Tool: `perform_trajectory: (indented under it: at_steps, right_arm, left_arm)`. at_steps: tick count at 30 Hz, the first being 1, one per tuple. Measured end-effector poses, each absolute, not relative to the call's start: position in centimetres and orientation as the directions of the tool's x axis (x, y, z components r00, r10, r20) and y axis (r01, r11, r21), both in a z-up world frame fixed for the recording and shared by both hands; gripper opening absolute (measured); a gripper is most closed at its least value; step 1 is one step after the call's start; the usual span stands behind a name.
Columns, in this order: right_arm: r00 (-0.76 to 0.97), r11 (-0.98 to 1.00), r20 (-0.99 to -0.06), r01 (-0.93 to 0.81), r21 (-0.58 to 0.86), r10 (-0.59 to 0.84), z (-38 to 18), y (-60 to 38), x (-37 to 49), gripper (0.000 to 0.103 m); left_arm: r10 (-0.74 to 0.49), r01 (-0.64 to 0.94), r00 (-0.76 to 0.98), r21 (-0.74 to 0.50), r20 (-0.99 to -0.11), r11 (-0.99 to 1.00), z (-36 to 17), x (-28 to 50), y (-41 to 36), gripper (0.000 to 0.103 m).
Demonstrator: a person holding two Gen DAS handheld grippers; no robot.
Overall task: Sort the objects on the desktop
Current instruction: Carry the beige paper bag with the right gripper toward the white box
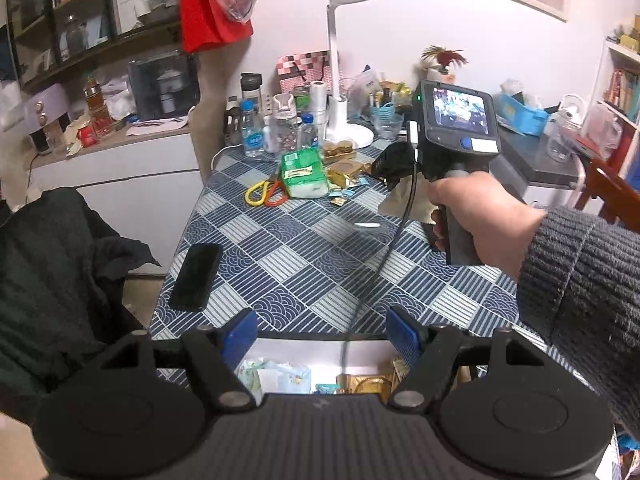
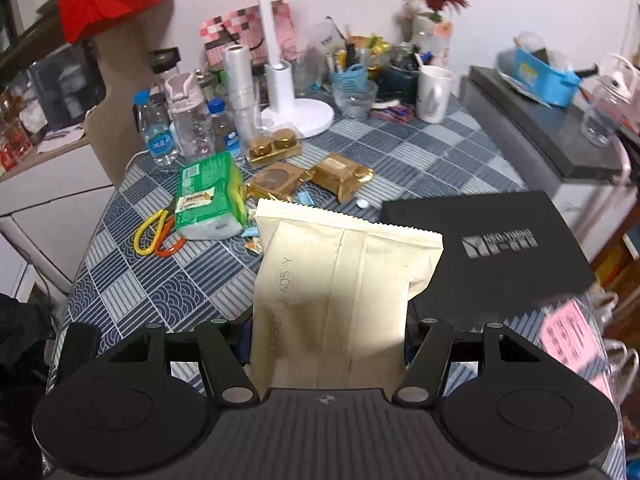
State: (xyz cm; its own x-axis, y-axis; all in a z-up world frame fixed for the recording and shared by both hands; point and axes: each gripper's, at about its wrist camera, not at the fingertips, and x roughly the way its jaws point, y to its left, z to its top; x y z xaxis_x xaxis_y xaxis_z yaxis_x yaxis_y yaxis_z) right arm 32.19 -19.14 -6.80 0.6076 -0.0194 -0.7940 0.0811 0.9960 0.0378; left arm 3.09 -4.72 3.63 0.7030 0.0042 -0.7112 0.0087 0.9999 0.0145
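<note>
My right gripper [image 2: 326, 344] is shut on a beige paper snack pouch [image 2: 336, 288] and holds it up above the checked tablecloth [image 2: 192, 280]. In the left wrist view the right gripper's handle [image 1: 460, 216] sits in a hand over the table, with the pouch [image 1: 400, 196] below its front. My left gripper [image 1: 322, 330] is open and empty at the near table edge, above a white box [image 1: 320, 356] holding packets. A green tissue pack [image 2: 210, 200], yellow-orange scissors [image 2: 160, 234] and gold snack packs [image 2: 340, 176] lie mid-table.
A black phone [image 1: 196, 276] lies near the table's left edge. A black book [image 2: 492, 252] lies at the right. Bottles [image 2: 160, 128], a white lamp base [image 2: 298, 114], a cup [image 2: 434, 92] and clutter line the back. A dark chair [image 1: 52, 288] stands left.
</note>
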Motion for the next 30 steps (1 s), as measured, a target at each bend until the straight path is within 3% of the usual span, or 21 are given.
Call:
perform_trajectory:
  at_steps: [30]
  right_arm:
    - [0.639, 0.987, -0.769, 0.104, 0.119, 0.025, -3.6, -17.3, 15.7, 0.062]
  left_arm:
    - [-0.048, 0.049, 0.772, -0.016, -0.633, 0.999, 5.6, -5.7, 2.7, 0.085]
